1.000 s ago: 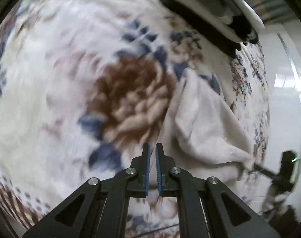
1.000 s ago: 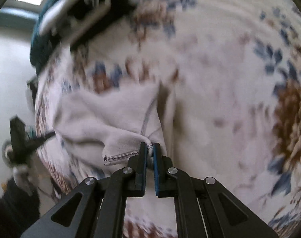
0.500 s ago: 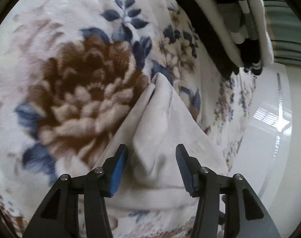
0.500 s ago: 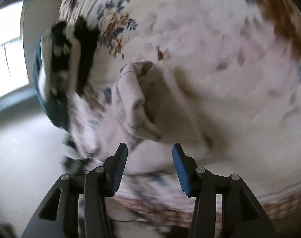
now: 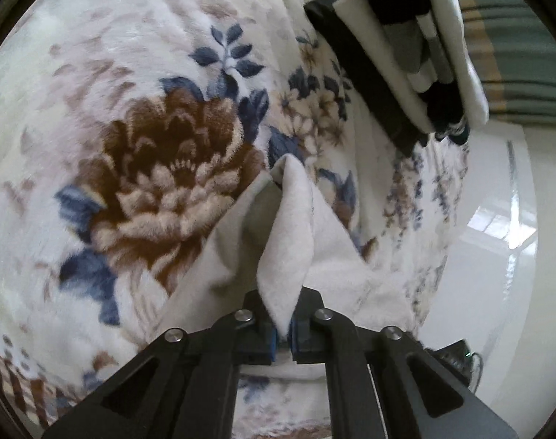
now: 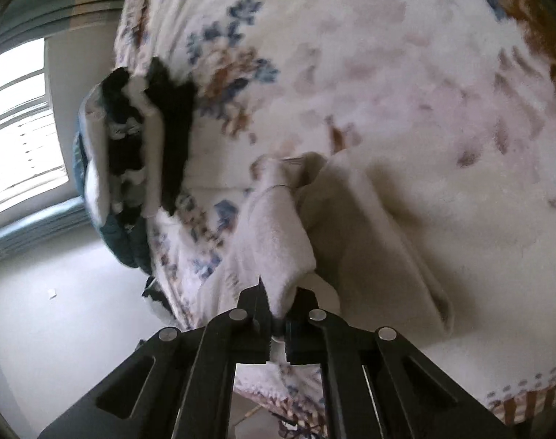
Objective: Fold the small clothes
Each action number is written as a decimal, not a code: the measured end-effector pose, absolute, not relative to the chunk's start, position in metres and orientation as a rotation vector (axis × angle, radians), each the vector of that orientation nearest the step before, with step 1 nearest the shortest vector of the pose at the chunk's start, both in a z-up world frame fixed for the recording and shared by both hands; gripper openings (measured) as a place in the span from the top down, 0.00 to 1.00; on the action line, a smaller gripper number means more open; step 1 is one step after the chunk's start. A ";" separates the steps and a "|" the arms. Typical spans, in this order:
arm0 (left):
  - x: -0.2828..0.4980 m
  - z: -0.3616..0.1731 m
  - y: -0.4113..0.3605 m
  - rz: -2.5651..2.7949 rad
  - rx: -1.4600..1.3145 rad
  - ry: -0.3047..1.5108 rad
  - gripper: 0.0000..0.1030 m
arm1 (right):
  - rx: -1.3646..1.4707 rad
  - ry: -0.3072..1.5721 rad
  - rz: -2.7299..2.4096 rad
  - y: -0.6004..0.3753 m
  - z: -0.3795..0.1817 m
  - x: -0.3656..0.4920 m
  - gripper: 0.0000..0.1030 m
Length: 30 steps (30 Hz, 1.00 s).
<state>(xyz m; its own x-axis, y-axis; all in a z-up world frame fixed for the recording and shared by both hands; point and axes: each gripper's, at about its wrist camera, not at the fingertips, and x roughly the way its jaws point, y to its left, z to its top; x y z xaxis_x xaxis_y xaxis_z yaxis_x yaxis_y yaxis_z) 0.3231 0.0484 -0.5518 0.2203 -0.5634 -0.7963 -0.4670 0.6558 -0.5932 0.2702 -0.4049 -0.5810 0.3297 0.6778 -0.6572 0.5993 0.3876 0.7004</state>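
- Left wrist: left gripper is pinching a fold of the cream garment, jaws nearly shut on it; garment is lying on the floral blanket nr its edge.
- Right wrist: right gripper is clamping another fold of the garment, jaws narrow. Should be lifting both corners evenly, keeping cloth taut w/o tugging.

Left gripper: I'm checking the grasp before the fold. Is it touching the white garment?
Touching. The left wrist view shows the left gripper shut on a fold of the white garment.
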 end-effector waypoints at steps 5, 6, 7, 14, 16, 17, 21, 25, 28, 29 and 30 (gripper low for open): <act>0.310 -0.562 0.053 -0.042 -0.897 1.463 0.97 | 1.238 1.457 -0.003 -0.420 -0.589 0.246 0.95; 0.307 -0.571 0.052 -0.036 -0.881 1.485 0.97 | 1.215 1.488 -0.023 -0.423 -0.597 0.242 0.95; 0.304 -0.578 0.052 -0.027 -0.862 1.508 0.96 | 1.202 1.519 -0.044 -0.424 -0.605 0.238 0.95; 0.289 -0.586 0.046 -0.021 -0.776 1.588 0.79 | 0.995 1.687 -0.070 -0.414 -0.629 0.236 0.58; 0.284 -0.572 0.049 -0.015 -0.769 1.571 0.76 | 0.860 1.676 -0.067 -0.411 -0.613 0.240 0.43; 0.286 -0.564 0.051 -0.009 -0.752 1.561 0.72 | 0.816 1.657 -0.072 -0.411 -0.603 0.241 0.43; 0.307 -0.526 0.042 -0.036 -0.649 1.459 0.58 | 0.713 1.475 -0.114 -0.414 -0.552 0.255 0.43; 0.345 -0.514 0.006 -0.136 -0.524 1.362 0.49 | 0.798 1.276 0.068 -0.396 -0.531 0.290 0.42; 0.369 -0.536 -0.017 -0.181 -0.449 1.344 0.49 | 0.944 1.249 0.193 -0.379 -0.560 0.315 0.42; 0.378 -0.548 -0.021 -0.180 -0.433 1.350 0.49 | 0.979 1.262 0.197 -0.372 -0.576 0.323 0.42; 0.383 -0.560 -0.022 -0.171 -0.421 1.361 0.49 | 0.996 1.273 0.195 -0.370 -0.590 0.327 0.42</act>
